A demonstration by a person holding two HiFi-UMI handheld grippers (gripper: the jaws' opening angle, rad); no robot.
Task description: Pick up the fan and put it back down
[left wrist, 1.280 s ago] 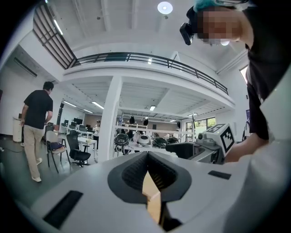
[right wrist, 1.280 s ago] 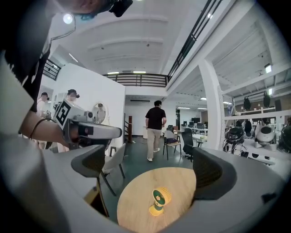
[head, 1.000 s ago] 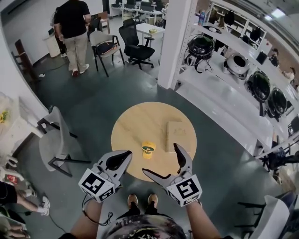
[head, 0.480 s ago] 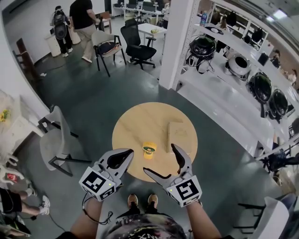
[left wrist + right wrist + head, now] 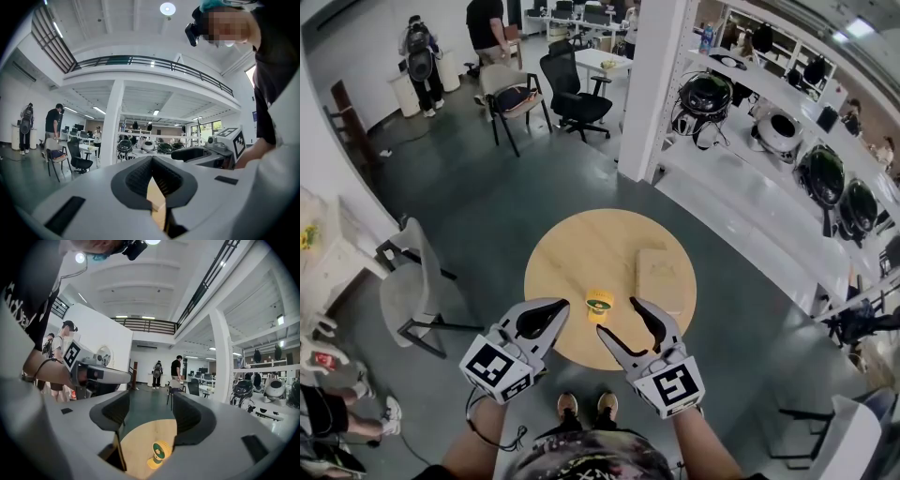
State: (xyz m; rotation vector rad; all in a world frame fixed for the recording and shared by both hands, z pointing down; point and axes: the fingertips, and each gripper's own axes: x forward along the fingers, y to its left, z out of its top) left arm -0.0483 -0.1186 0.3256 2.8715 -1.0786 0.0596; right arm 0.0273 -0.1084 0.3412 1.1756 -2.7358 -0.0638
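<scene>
A small yellow fan with a green face (image 5: 599, 304) stands upright on the round wooden table (image 5: 572, 253), near its front edge. The right gripper view shows the fan (image 5: 159, 453) low between and beyond the jaws. My right gripper (image 5: 620, 321) hovers just right of the fan. It is open, its jaws have just been closing to about half width, and neither pad touches the fan. My left gripper (image 5: 562, 308) hangs left of the fan, shut with nothing in it; its pads (image 5: 140, 176) meet in the left gripper view.
A pale flat box (image 5: 658, 274) lies on the table's right side. A grey chair (image 5: 411, 291) stands to the left, a white pillar (image 5: 652, 84) behind, and shelves with round black devices (image 5: 820, 169) to the right. People (image 5: 419, 54) stand far back.
The right gripper's jaws have narrowed from wide open to about half, still with nothing gripped. The left gripper has not moved. People in the background walked farther away.
</scene>
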